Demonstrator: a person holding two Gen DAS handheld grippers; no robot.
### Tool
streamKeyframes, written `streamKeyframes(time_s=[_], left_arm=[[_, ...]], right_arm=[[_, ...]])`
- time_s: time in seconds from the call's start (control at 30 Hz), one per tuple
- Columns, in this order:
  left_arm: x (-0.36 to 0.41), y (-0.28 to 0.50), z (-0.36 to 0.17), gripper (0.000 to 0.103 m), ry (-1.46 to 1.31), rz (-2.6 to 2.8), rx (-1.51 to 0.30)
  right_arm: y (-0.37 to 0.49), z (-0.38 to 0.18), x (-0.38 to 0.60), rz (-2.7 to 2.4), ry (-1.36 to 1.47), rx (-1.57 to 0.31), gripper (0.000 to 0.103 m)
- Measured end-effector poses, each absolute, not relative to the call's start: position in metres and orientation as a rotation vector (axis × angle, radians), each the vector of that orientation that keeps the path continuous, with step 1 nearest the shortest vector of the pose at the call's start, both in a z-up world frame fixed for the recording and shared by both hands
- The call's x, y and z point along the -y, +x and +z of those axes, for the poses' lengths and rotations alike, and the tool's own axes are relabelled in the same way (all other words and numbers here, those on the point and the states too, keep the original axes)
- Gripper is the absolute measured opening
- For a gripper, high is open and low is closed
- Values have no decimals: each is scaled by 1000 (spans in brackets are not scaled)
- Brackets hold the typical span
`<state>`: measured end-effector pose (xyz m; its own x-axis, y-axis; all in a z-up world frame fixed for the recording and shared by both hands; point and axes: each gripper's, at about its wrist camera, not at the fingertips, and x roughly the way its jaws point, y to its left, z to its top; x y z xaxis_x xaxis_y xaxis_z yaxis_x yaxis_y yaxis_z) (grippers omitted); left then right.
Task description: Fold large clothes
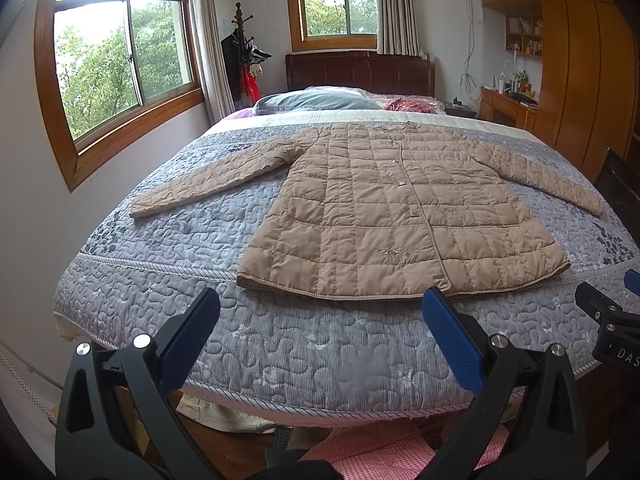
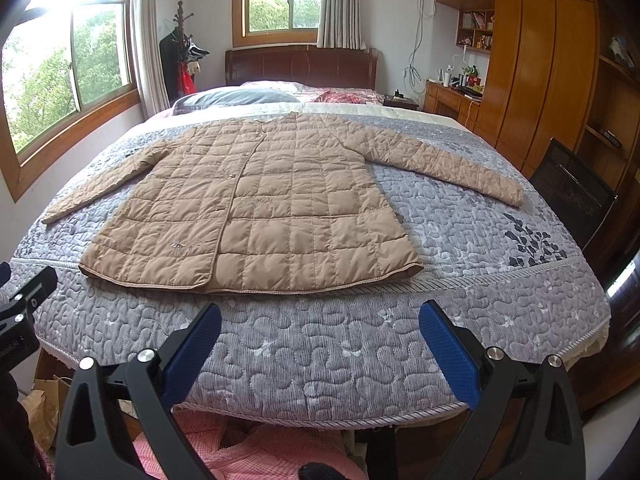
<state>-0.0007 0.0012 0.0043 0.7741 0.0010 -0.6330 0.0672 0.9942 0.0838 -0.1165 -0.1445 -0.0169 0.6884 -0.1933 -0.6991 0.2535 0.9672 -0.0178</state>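
Over bed's [image 1: 280,344] foot edge — left gripper [image 1: 320,316] level, jaws spread | right gripper [image 2: 320,328] alike — coat [image 1: 392,216] flat

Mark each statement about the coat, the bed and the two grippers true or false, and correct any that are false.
1. The tan quilted coat lies flat with both sleeves spread out. True.
2. The left gripper is clamped on the coat's hem. False: it is open, short of the hem and holding nothing.
3. The coat rests on a grey patterned bedspread. True.
4. The right gripper holds a sleeve. False: it is open and empty.
5. The coat is already folded in half. False: it is fully unfolded.
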Motion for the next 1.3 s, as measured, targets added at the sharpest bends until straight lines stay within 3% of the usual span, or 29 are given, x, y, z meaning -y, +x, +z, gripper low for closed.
streamKeyframes(time_s=[1.0,1.3], left_arm=[[-7,9,-4,100,86,-61,-706],[10,68,-20,100,88,-169,-849]], right_arm=[[-105,-22,148,-237,93,-765,99],[-66,-21,205,-256,210,-792,99]])
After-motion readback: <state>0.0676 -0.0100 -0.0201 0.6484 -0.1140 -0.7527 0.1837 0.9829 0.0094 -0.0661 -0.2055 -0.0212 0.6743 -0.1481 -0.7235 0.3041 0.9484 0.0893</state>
